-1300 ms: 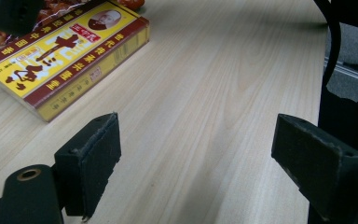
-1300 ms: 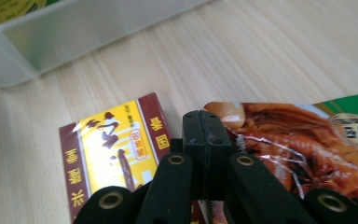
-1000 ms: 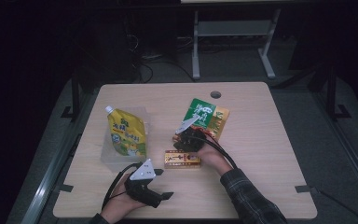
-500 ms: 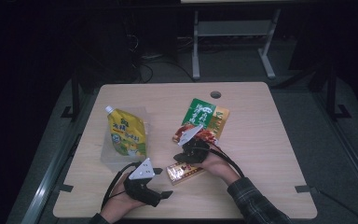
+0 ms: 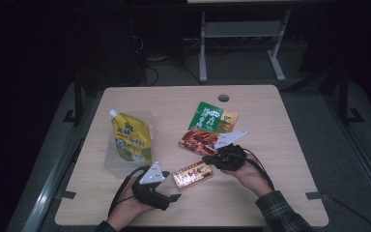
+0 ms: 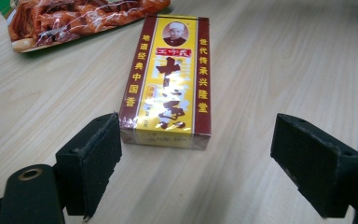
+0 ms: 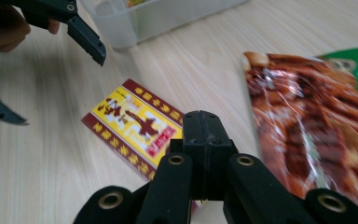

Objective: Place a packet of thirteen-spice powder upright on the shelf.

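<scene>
A small yellow and dark-red box (image 5: 192, 175) (image 6: 168, 84) (image 7: 130, 121) lies flat and slightly askew on the wooden table (image 5: 280, 188), near its front. My left gripper (image 5: 174, 197) (image 6: 198, 154) rests low at the box's near-left side. It is open, with its pads (image 6: 91, 158) wide apart on either side of the box's short end and touching nothing. My right gripper (image 5: 205, 158) (image 7: 203, 126) is shut and empty, with its tips by the box's far right corner. Whether they touch the box I cannot tell.
A red snack packet (image 5: 199, 141) (image 7: 317, 135) overlaps a green packet (image 5: 208, 116) just behind the right gripper. A yellow spouted pouch (image 5: 130, 137) sits in a clear container (image 5: 111, 162) (image 7: 158, 18) at the left. A cable hole (image 5: 223, 98) marks the table's far edge.
My shut right gripper has drawn away to the right and toward the person. The box has slid slightly nearer and turned askew. The left gripper has stayed put.
</scene>
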`<state>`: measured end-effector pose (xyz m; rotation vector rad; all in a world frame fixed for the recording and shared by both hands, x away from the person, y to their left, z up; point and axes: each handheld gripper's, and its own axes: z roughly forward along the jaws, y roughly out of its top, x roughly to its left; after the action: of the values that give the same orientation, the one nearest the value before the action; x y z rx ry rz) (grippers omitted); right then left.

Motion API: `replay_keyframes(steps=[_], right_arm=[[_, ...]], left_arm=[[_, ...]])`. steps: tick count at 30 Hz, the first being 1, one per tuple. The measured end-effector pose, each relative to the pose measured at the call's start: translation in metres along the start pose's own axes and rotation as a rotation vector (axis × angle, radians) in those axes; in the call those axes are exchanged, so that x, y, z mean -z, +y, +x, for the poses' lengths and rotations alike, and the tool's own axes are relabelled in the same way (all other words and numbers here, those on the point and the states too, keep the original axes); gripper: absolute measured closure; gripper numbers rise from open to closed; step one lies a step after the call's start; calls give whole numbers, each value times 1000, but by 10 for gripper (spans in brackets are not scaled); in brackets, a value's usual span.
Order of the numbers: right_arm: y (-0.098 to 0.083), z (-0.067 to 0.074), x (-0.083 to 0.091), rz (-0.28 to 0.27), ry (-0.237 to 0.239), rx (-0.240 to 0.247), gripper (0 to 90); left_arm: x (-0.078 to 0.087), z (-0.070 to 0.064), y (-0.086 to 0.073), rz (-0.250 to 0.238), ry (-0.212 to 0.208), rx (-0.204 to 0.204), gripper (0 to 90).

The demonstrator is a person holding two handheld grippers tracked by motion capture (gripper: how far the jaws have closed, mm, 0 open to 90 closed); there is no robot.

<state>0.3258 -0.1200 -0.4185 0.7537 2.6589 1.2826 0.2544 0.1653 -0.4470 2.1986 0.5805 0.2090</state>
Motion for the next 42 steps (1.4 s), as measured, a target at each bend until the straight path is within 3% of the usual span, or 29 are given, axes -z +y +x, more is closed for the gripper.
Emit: replay_keyframes(steps=[6,15,25,27,32,42], right_arm=[[-16,-6,16,1,-18,-31,899],[-17,-8,14,6,-17,-38,899],[-16,-7,14,-1,-11,-33,899],[-16,-7,13,0,-10,-34,899],[-16,-7,12,7,-8,-29,899],[-20,-8,-9,81,0,-19,900]], left_arm=[[-10,3,2,8,26,-10,167],[-24,5,1,38,56,-31,167],[-29,9,-1,64,64,-9,254],[-28,9,-1,65,72,-4,297],[-27,9,0,70,63,6,304],[-23,6,3,60,57,-1,315]])
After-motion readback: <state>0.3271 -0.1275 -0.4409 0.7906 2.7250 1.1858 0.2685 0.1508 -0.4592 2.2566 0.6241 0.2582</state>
